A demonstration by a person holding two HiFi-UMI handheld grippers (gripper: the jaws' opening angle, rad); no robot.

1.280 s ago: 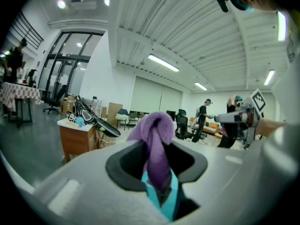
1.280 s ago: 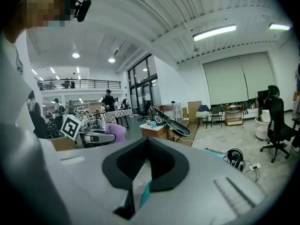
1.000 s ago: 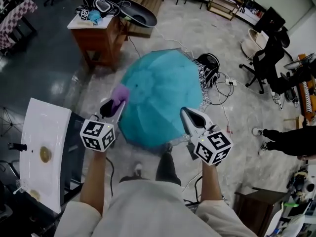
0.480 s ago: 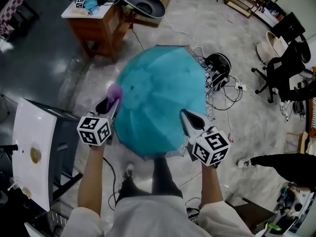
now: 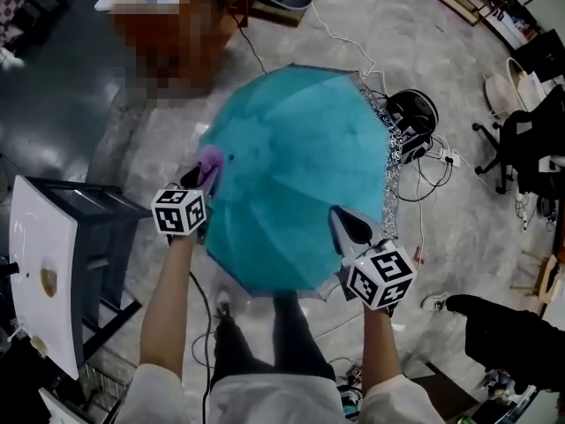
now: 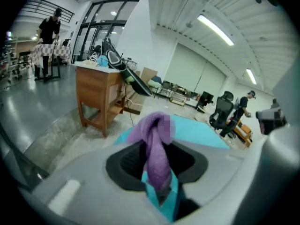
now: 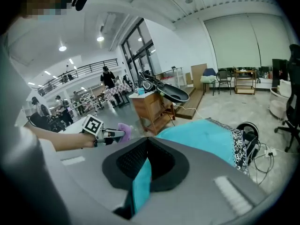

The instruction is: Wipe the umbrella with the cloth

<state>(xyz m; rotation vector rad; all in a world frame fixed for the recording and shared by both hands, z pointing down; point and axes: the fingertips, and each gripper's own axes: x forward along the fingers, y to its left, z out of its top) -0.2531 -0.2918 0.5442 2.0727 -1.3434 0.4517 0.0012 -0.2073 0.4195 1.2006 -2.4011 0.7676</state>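
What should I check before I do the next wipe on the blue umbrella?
1. Fingers of the left gripper shut on the cloth: ok.
2. Fingers of the right gripper shut on the umbrella edge to steady it: ok.
3. Umbrella fully open: ok.
4. Cloth at the umbrella's left rim, ready to wipe: ok.
5. Cloth really pressing on the fabric: cannot tell.

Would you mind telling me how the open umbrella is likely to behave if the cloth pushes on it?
Its canopy looks like thin fabric, so the umbrella would probably dent under the cloth rather than resist. Pinched at its rim by the right gripper, it seems light and apt to tilt or swing.
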